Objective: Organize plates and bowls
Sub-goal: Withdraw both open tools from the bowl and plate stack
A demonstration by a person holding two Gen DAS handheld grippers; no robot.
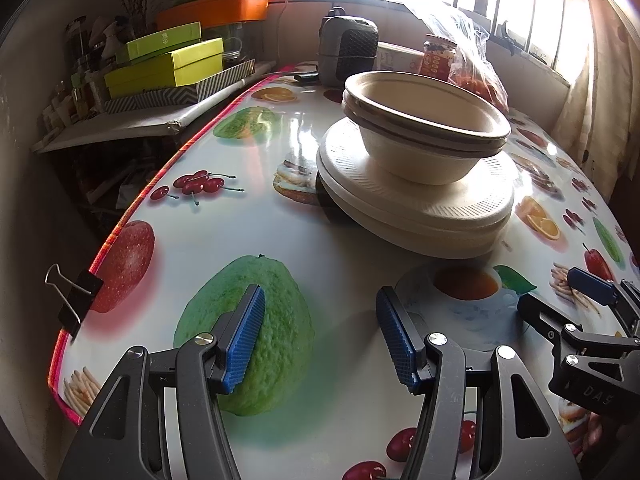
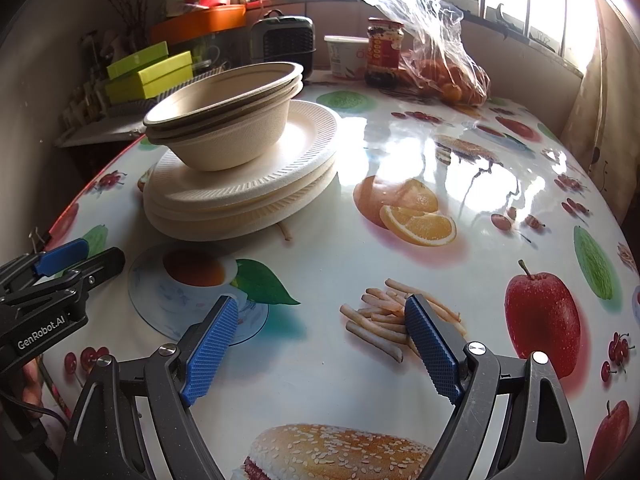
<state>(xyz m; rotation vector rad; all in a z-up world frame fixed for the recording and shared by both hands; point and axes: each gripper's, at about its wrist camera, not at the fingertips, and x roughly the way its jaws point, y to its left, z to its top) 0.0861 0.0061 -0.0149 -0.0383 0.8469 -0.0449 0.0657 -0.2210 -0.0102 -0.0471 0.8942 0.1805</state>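
Observation:
A stack of beige bowls (image 1: 424,132) sits nested on a stack of cream plates (image 1: 420,204) on the fruit-print table (image 1: 280,240). The same bowls (image 2: 224,120) and plates (image 2: 244,188) show at the upper left of the right wrist view. My left gripper (image 1: 320,312) is open and empty, low over the table in front of the stack. My right gripper (image 2: 320,320) is open and empty, to the right of the stack. Each gripper also shows in the other's view, the right one (image 1: 560,300) at the right edge, the left one (image 2: 88,256) at the left edge.
A dark heater (image 1: 348,48), a jar (image 2: 384,52), a white tub (image 2: 346,56) and a plastic bag of oranges (image 2: 444,68) stand at the table's far end. Green boxes (image 1: 164,64) lie on a shelf to the left. A binder clip (image 1: 72,300) grips the table's left edge.

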